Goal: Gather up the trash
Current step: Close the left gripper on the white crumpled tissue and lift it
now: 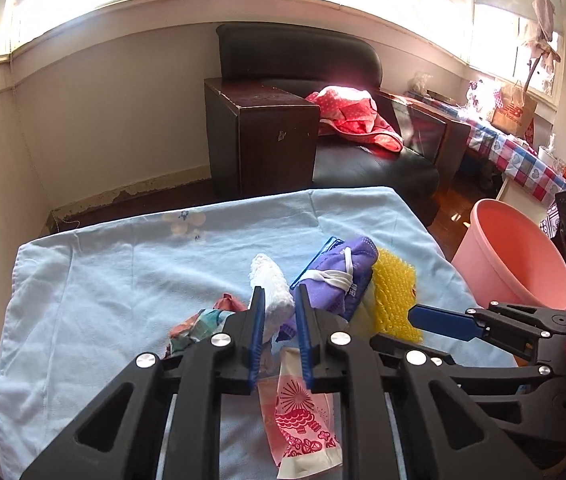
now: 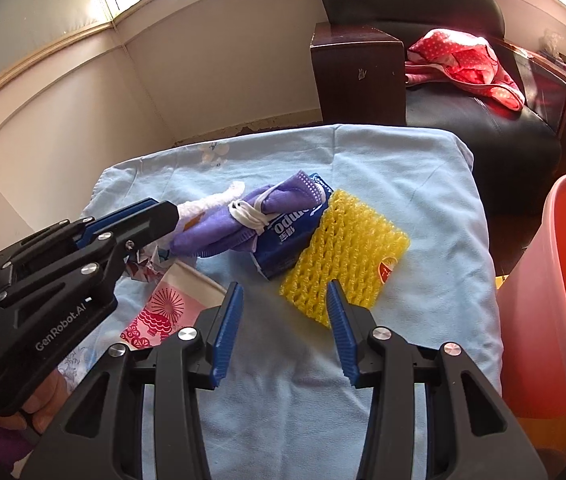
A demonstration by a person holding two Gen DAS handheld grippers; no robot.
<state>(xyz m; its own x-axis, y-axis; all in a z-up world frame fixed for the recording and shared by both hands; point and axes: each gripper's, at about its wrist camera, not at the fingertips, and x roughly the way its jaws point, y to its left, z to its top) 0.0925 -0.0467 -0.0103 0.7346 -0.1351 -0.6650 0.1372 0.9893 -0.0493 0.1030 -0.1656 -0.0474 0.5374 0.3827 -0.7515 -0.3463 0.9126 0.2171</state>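
I see my left gripper (image 1: 279, 300) low over the light blue cloth (image 1: 103, 280) on the table, its 2 blue fingers (image 1: 257, 320) closed on the white tissue wad (image 1: 271, 284), which sits betw. them. My right gripper (image 2: 283, 292) has its jaws wide apart, nothing betw. them; it hovers just before the near edge of the yellow foam net (image 2: 343, 248).

The trash lies in 1 cluster at the cloth's middle: a purple face mask (image 2: 227, 220) w/ white ear loops on top of a blue tissue pack (image 2: 287, 236), the yellow net touching that pack on its right, a pink-white printed wrapper (image 1: 299, 412) under my left gripper, a crumpled colourful wrapper (image 1: 199, 324) to its left.

The pink bin (image 1: 511, 256) stands beside the table, on the right. Behind is a black armchair (image 1: 303, 60) w/ a red dotted cloth (image 1: 355, 116) on it.
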